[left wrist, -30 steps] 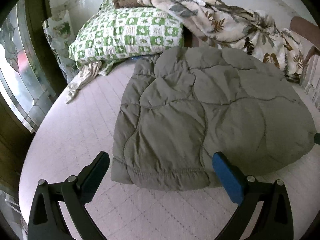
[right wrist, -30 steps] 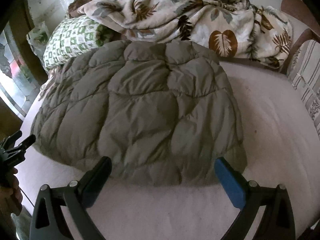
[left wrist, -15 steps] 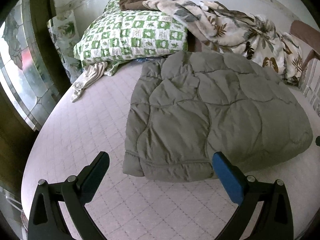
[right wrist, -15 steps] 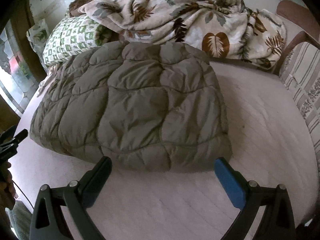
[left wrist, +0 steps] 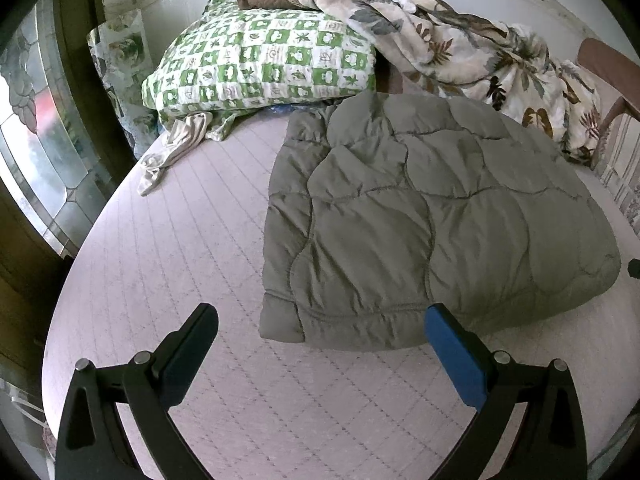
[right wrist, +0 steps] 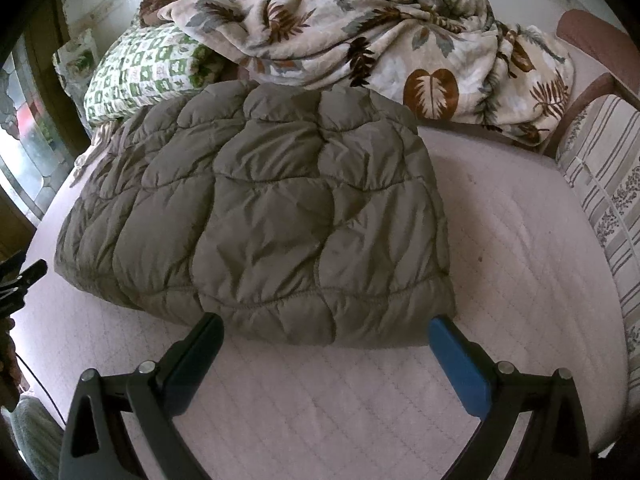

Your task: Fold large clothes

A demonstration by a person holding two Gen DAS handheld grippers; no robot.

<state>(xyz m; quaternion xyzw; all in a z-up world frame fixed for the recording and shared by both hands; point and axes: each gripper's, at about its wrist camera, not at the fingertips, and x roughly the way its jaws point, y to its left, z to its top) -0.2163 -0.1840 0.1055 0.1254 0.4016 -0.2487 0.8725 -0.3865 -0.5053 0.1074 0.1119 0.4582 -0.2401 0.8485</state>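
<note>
the quilted olive jacket (left wrist: 420, 220) lies folded in a thick pad on the bed (left wrist: 180, 260), its near hem toward 6 o'clock, with the green checked pillow (left wrist: 264, 68) at 11 o'clock and the leaf-print blanket (right wrist: 380, 40) at 12. the left gripper (left wrist: 320, 336) and right gripper (right wrist: 326, 338) both hover with fingers wide, holding nothing. the puffy layers look springy; pinching only the top one could let the fold slide open.

The folded jacket (right wrist: 256, 224) lies on the mattress (right wrist: 500, 240), pillow (left wrist: 260, 68) and blanket (right wrist: 380, 40) behind it.
</note>
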